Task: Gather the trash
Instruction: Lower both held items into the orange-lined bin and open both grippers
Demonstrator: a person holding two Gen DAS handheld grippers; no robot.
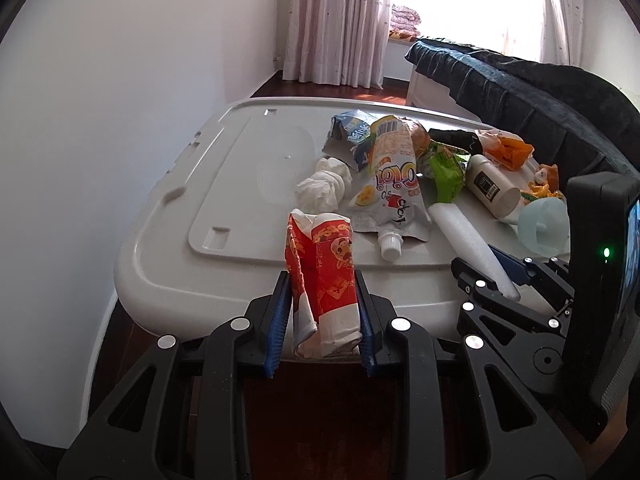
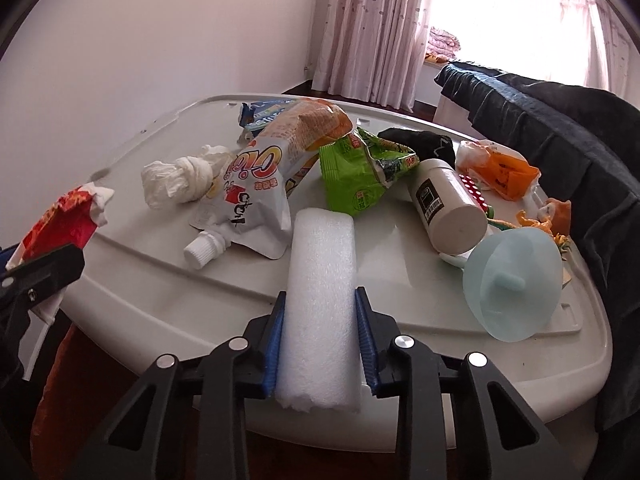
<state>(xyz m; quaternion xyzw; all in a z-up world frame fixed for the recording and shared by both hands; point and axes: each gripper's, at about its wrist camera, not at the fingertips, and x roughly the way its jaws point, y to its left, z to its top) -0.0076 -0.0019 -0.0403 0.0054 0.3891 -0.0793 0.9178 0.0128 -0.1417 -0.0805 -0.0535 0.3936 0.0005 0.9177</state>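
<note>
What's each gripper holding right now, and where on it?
Left gripper: red paper carton, clamped at its lower end. Right gripper: white foam roll, clamped near its near end.

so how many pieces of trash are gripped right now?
2. The red wrapper is in the left tool, off the lid's near edge; the white foam roll is in the right tool.

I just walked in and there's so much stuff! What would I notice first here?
Probably the two grippers, each clamping something: the left gripper holds a crumpled red packet, and the right gripper holds a white foam roll. Behind them, a jumble of wrappers covers the grey lid, with a bright green bag in the middle.
</note>
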